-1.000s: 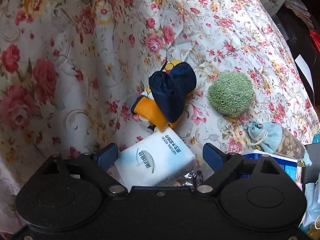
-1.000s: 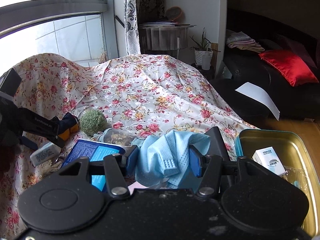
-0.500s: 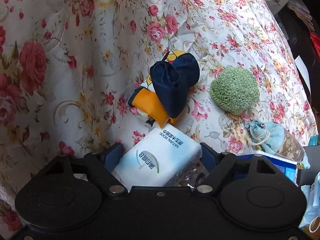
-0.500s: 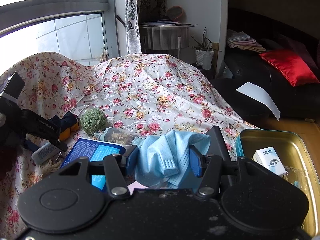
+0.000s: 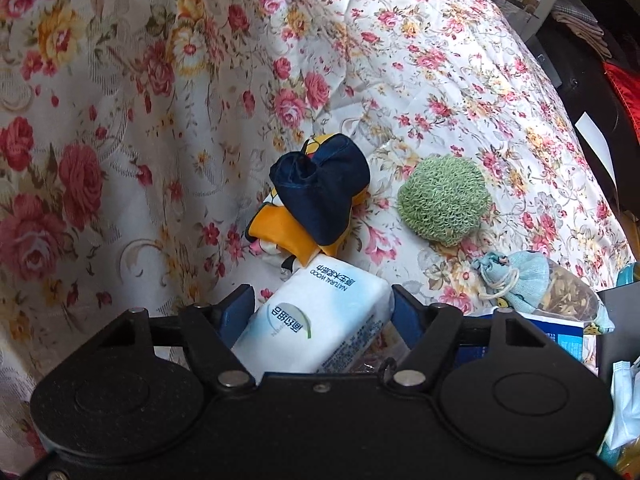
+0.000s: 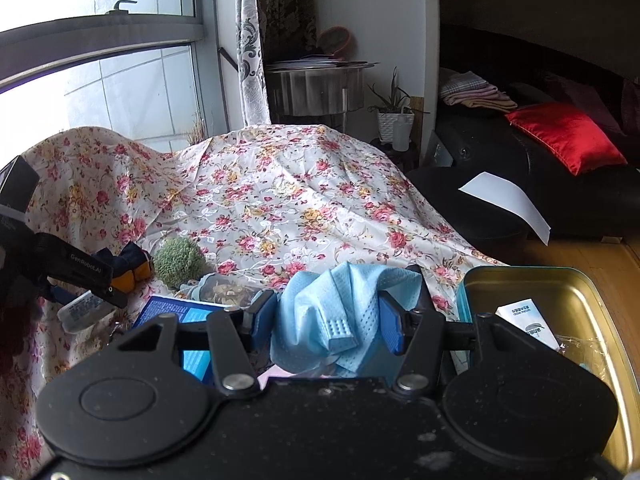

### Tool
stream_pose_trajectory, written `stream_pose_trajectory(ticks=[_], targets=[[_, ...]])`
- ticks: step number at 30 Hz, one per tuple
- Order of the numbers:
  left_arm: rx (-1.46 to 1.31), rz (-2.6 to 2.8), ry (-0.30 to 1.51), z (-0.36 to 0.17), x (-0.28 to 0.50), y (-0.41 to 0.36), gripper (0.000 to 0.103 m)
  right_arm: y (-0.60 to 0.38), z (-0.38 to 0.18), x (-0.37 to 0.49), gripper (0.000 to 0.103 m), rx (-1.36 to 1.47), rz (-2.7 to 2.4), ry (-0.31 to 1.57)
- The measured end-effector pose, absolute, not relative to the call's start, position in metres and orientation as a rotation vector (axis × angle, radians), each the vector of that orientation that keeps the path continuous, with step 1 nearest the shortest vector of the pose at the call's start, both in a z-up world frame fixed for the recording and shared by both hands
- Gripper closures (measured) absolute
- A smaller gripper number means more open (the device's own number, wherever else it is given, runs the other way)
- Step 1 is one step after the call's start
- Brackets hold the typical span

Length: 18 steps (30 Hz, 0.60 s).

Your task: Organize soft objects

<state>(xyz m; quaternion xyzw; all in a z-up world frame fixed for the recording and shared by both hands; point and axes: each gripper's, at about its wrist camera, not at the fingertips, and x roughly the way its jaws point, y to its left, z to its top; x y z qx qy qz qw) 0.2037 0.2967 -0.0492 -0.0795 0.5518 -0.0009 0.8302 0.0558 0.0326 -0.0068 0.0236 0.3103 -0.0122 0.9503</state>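
The fingers (image 5: pixel 244 312) of the left gripper (image 5: pixel 320 316) had just been closing on a white tissue pack (image 5: pixel 316 320), and the blue pads stood against its two long sides. The pack lay skewed between them, one corner pointing away toward a rolled navy and orange cloth (image 5: pixel 316 196) that touched its far end. The fingers (image 6: pixel 390 330) of the right gripper (image 6: pixel 326 326) were pinched on a crumpled blue face mask (image 6: pixel 336 316), which bulged above and below the pads.

Risks, as judged from this position:
- The pack was held off-square, so it could twist or slip out when lifted.
- Its soft wrapper could give under the pads and loosen the hold.
- The rolled cloth could be dragged along, since it rested against the pack.
- The mask hung loose and could snag on the rim of the gold tin (image 6: pixel 532 276) on the way in.

Beyond the left fingers, a green knitted ball (image 5: pixel 442 200) lay to the right of the rolled cloth on the flowered cover (image 5: pixel 120 120), and a small blue drawstring pouch (image 5: pixel 516 280) lay nearer, beside a blue box (image 5: pixel 560 336). The tin stood just right of the right fingers, with another tissue pack (image 6: pixel 528 320) already inside.
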Motion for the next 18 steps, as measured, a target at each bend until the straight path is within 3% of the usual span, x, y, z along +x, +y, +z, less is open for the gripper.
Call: stream_pose_trajectory(ticks=[1,4,8,12,14,18], targets=[[-0.163,-0.002,1.162,-0.048,0.203,0.296,0.037,0.031,-0.006,0.056,0.05,0.054,-0.028,0.628],[-0.12,-0.015,1.126,-0.042,0.201,0.29,0.062,0.026,-0.004,0.055,0.05,0.077,-0.044,0.62],[-0.087,-0.024,1.086,-0.036,0.199,0.287,0.062,0.017,0.0,0.053,0.05,0.113,-0.072,0.609],[-0.126,0.011,1.094,-0.036,0.2,0.295,0.043,0.011,0.003,0.05,0.05,0.141,-0.086,0.6],[-0.166,0.024,1.099,-0.036,0.2,0.301,0.018,0.011,0.003,0.049,0.05,0.15,-0.085,0.601],[-0.209,0.037,1.122,-0.042,0.203,0.308,0.012,0.017,0.0,0.05,0.05,0.128,-0.081,0.616]])
